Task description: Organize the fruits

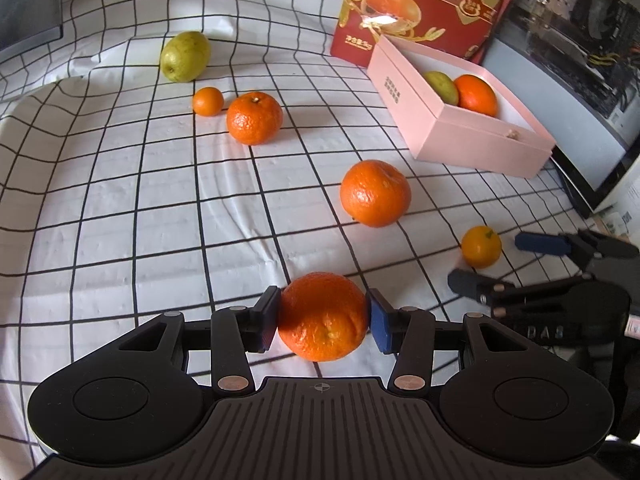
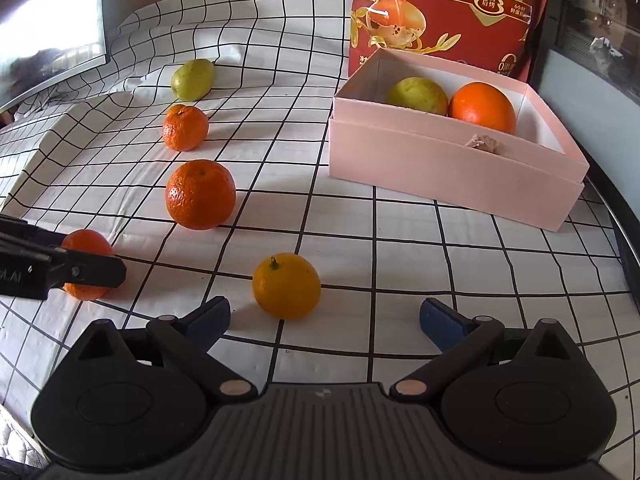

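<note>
My left gripper (image 1: 323, 316) is shut on a large orange (image 1: 323, 320) that rests on the checked cloth; the right wrist view shows the same orange (image 2: 86, 242) behind a left finger (image 2: 96, 272). My right gripper (image 2: 326, 314) stands open and holds nothing. A small yellow-orange citrus (image 2: 286, 285) lies just beyond its fingertips, left of centre, also in the left wrist view (image 1: 481, 247). The pink box (image 2: 440, 176) holds a green pear (image 2: 418, 96) and an orange (image 2: 482, 108). Loose on the cloth are two more oranges (image 1: 375, 193) (image 1: 254, 118), a small tangerine (image 1: 208, 101) and a pear (image 1: 185, 56).
A red printed bag (image 2: 448, 8) stands upright behind the pink box (image 1: 472, 144). A dark screen edge (image 1: 580, 172) runs along the right side of the cloth, and another screen (image 2: 52, 20) sits at the far left. The checked cloth (image 1: 120, 220) is wrinkled and raised at its left rear.
</note>
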